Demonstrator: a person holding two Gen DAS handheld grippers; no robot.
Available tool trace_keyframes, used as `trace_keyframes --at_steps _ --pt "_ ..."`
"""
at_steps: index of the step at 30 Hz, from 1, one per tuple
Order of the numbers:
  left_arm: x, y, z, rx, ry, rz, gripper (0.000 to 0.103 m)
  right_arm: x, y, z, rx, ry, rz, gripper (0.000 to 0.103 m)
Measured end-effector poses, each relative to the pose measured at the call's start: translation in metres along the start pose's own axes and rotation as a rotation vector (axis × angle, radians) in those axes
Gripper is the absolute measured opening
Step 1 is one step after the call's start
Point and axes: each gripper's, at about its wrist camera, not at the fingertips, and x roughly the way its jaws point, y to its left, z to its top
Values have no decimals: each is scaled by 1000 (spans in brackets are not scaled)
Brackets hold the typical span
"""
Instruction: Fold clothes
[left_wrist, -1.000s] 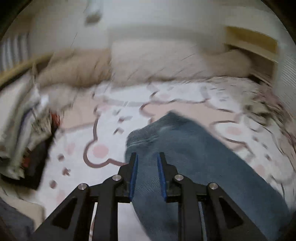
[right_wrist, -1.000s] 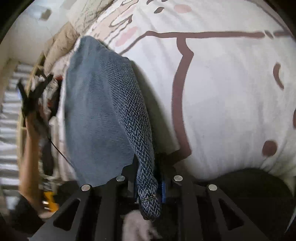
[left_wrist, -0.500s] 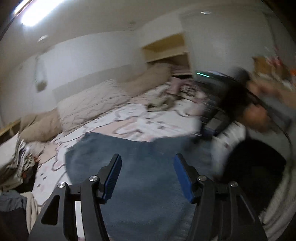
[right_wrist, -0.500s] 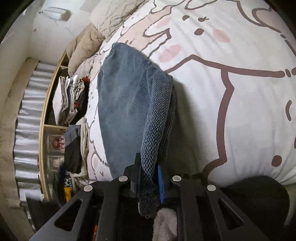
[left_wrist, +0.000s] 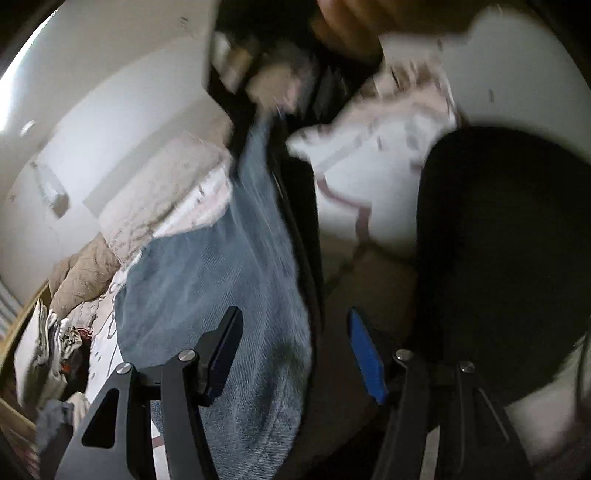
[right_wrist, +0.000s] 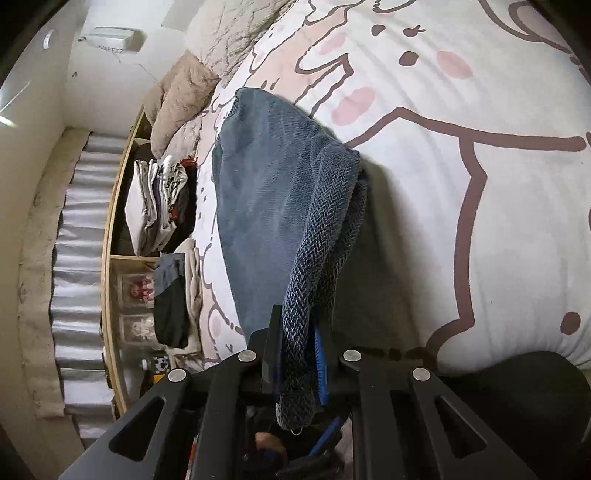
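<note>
A blue knitted garment (right_wrist: 266, 206) lies stretched over the bed's cartoon-print cover (right_wrist: 480, 184). My right gripper (right_wrist: 295, 343) is shut on a bunched edge of it, which hangs up from the bed between the fingers. In the left wrist view the same blue garment (left_wrist: 221, 288) runs from the bed up toward the blurred right gripper at the top. My left gripper (left_wrist: 293, 350) stands open above the garment's lower edge, nothing between its blue pads (left_wrist: 365, 362).
A shelf (right_wrist: 118, 206) beside the bed holds a stack of folded clothes (right_wrist: 155, 203), with more clothes (right_wrist: 173, 299) lower down. Beige pillows (right_wrist: 181, 99) lie at the head of the bed. A dark rounded shape (left_wrist: 498, 258) fills the right of the left wrist view.
My left gripper opened, let go of the garment and swung round toward the right gripper. The right gripper kept its hold and lifted the edge a little.
</note>
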Motion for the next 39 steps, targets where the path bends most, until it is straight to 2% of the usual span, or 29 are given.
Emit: trace_keyframes --at_steps 4,9,12,14,17,20,22,23,24,25,26,27,31,34,36,39 --pt "12 -5 -11 128 91 33 56 2 -4 4 16 4 31 15" --pt "21 -1 -24 198 178 19 53 4 -10 8 36 9 69 15" --pt "19 2 -24 207 185 -43 17 4 -12 13 50 -2 80 15" --pt "17 16 -22 151 188 -100 10 1 -14 17 57 -20 90 15" --pt "16 45 -17 31 201 -195 9 -7 -15 21 37 -63 83 15" --pt "17 69 -12 -71 209 -283 9 -31 6 7 -137 -215 -37 15" --pt "19 86 -8 -146 215 -357 9 -51 33 -19 -344 -375 -190 16" --pt "21 93 -6 -181 219 -393 9 -55 42 -28 -418 -404 -236 17" --pt "22 100 -4 -209 222 -416 9 -57 52 -41 -500 -414 -293 27" --pt "22 102 -3 -227 224 -434 9 -58 62 -53 -581 -424 -350 51" --pt "22 104 -2 -244 226 -452 9 -56 70 -67 -657 -440 -397 62" --pt "21 106 0 -260 227 -469 9 -54 78 -82 -734 -456 -444 69" --pt "21 115 9 -305 237 -527 9 -22 95 -134 -1064 -464 -581 69" --pt "20 122 9 -323 231 -548 9 13 95 -158 -1275 -413 -643 69" --pt "19 128 8 -333 221 -557 9 42 94 -172 -1427 -394 -715 69" --pt "15 134 4 -352 205 -574 9 81 85 -176 -1590 -373 -840 69"
